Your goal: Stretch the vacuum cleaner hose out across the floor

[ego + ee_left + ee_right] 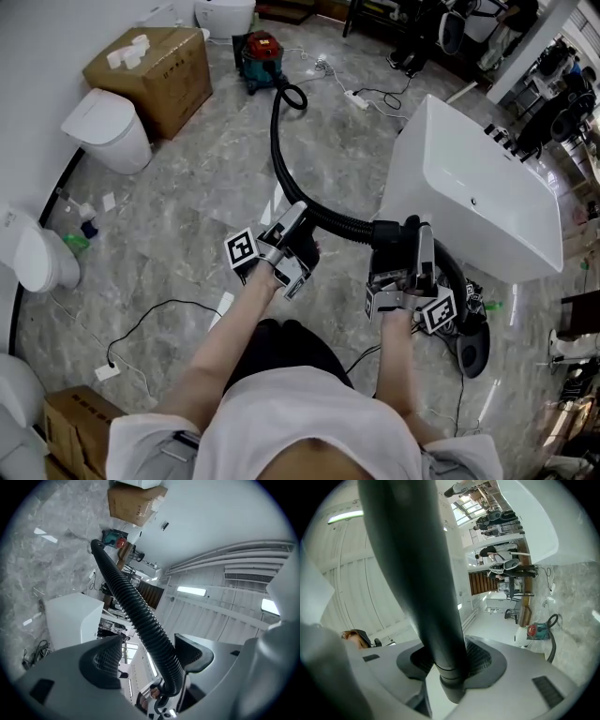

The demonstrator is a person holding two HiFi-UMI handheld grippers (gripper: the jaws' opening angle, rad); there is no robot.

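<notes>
Bare forearms and a white shirt are filling the bottom of the head view, each hand carrying a gripper out over the floor (187, 206). The left gripper (298, 217) is standing with its fingers spread. The ribbed vacuum cleaner hose (277, 141) is running between them, close against one pad while the other pad (107, 657) is sitting clear of it. The right gripper (405, 234) is pinching the smooth black tube (417, 573) at the hose's near end, both pads pressing on its sides.

From the grippers the hose is curving away over the glossy grey marble-look floor and curling into a loop at the red and teal vacuum cleaner (262, 54) near the far wall. A white bathtub (450, 178) is sitting just right of the hose. A white toilet (108, 127) is standing by the curved white wall on the left, beside a cardboard box (159, 70). Thin cables and a white power strip (357, 96) are lying loose on the floor. Both gripper views are tilting up at a white ribbed ceiling with strip lights (191, 590).
</notes>
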